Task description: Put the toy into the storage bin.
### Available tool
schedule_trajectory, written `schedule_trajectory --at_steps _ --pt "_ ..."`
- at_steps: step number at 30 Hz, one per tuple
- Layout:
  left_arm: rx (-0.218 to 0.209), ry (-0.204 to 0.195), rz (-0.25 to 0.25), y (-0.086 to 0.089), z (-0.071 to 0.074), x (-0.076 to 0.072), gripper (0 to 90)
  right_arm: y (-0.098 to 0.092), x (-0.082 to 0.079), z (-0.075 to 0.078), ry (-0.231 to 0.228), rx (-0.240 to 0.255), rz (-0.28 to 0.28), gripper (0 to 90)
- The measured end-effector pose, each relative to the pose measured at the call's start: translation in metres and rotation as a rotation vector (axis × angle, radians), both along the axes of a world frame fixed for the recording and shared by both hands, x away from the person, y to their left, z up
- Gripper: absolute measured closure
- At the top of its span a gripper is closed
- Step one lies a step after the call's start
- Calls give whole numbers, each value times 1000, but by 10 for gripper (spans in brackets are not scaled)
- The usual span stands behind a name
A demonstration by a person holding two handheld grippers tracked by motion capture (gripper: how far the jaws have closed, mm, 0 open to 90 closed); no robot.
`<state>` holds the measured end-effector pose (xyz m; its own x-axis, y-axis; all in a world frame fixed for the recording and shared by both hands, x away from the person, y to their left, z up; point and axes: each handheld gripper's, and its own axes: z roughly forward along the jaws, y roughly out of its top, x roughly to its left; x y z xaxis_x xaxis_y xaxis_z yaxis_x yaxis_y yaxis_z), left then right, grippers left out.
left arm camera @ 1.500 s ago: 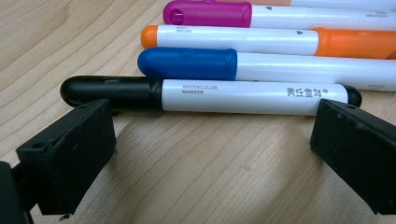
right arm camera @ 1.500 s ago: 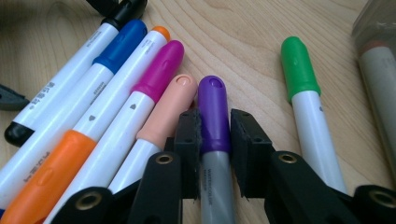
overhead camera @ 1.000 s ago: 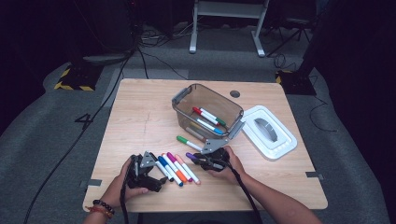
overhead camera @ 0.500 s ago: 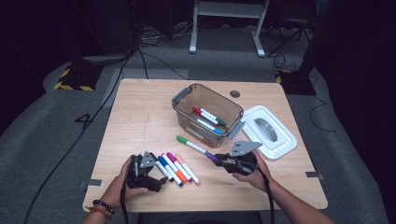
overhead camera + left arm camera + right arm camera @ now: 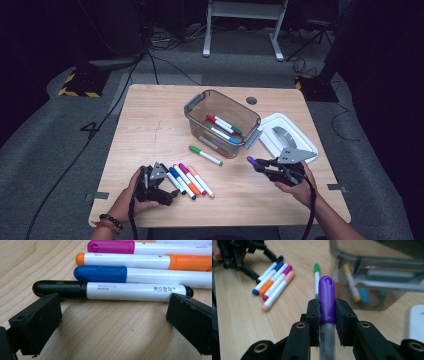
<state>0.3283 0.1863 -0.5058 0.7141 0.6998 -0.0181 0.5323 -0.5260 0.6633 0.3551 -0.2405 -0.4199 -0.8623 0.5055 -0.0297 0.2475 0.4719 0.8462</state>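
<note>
The purple marker (image 5: 326, 300) sits clamped cap-forward between the pads of the right hand-held gripper (image 5: 263, 165), which has swung away from the loose markers and now hangs above the table (image 5: 150, 125) near the white lid (image 5: 305, 140), just in front of the clear bin (image 5: 222, 122). A second ago it was down beside the row. The left hand-held gripper (image 5: 167, 187) has not stirred, its jaws spread wide and empty around the black marker (image 5: 112, 291), with the blue marker (image 5: 140, 275) next to it and the green marker (image 5: 205, 155) lying apart

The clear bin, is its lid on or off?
Off. The clear bin stands open-topped with markers inside; its white lid lies beside it.
</note>
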Motion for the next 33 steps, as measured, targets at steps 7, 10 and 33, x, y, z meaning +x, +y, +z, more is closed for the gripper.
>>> schedule_trajectory --at_steps 7,10,33 --pt "0 0 0 0 0 0 5 -17 6 26 -59 53 -36 744" --pt "0 0 0 0 0 0 5 -18 11 38 -77 70 -39 744" --pt "0 1 -1 0 0 0 5 62 91 92 -75 12 -35 744"
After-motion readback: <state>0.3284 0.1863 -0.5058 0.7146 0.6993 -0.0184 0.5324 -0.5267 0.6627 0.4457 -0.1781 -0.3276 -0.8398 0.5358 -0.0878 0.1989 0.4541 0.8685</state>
